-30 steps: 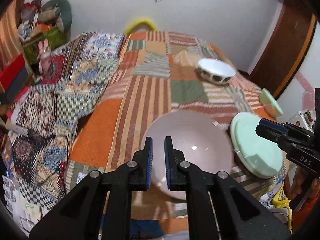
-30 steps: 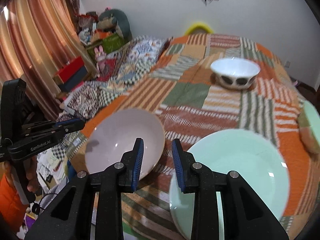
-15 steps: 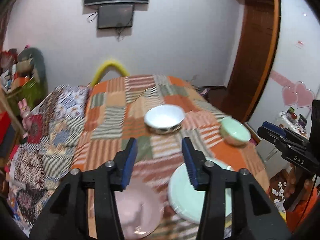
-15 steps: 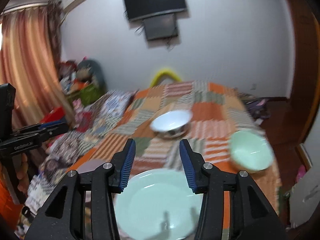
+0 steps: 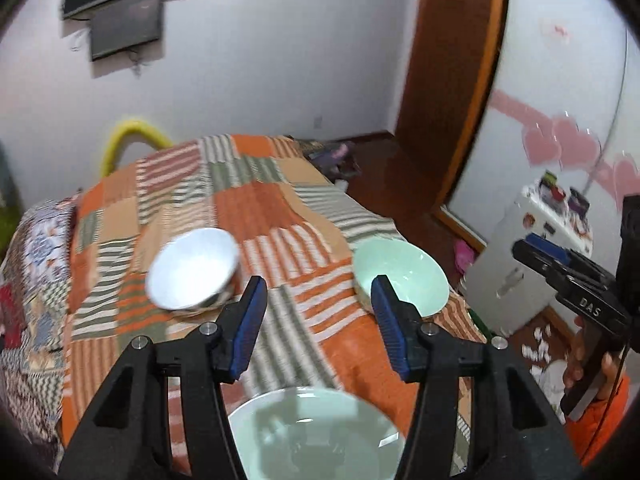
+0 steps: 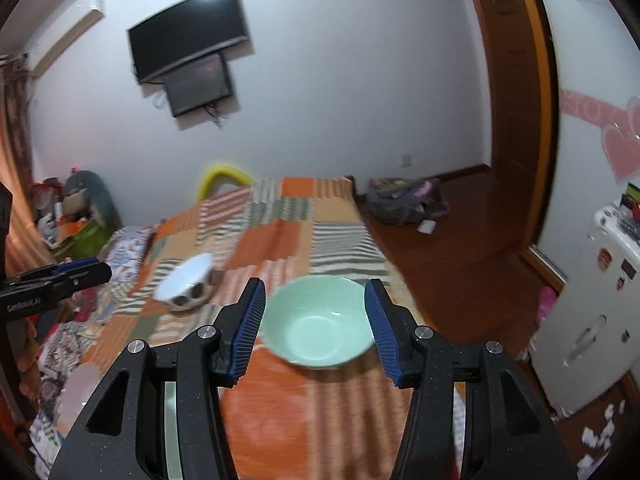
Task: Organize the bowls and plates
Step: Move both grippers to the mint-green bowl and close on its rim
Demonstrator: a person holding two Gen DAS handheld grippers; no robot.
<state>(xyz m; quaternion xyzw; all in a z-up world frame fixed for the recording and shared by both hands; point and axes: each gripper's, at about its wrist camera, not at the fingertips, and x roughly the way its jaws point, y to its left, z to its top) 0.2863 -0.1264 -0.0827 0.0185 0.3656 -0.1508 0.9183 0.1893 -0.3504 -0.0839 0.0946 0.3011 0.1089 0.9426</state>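
On the patchwork bedspread [image 5: 256,208], a white bowl [image 5: 192,268] sits left, a green bowl [image 6: 320,320] right, a green plate [image 5: 316,436] nearest. Both tools hover above with nothing between their pads: the left gripper [image 5: 318,320] and the right gripper [image 6: 314,326] both have jaws apart and opening.

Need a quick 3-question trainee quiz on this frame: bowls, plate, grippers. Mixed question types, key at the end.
1. True or false: the right gripper holds the green bowl.
2. How many bowls stand on the patchwork cover?
3. Nearest the left gripper is: A) white bowl B) green plate C) the television.

Key: 1 false, both grippers' jaws are opening with nothing between them. 2 two. 3 B.
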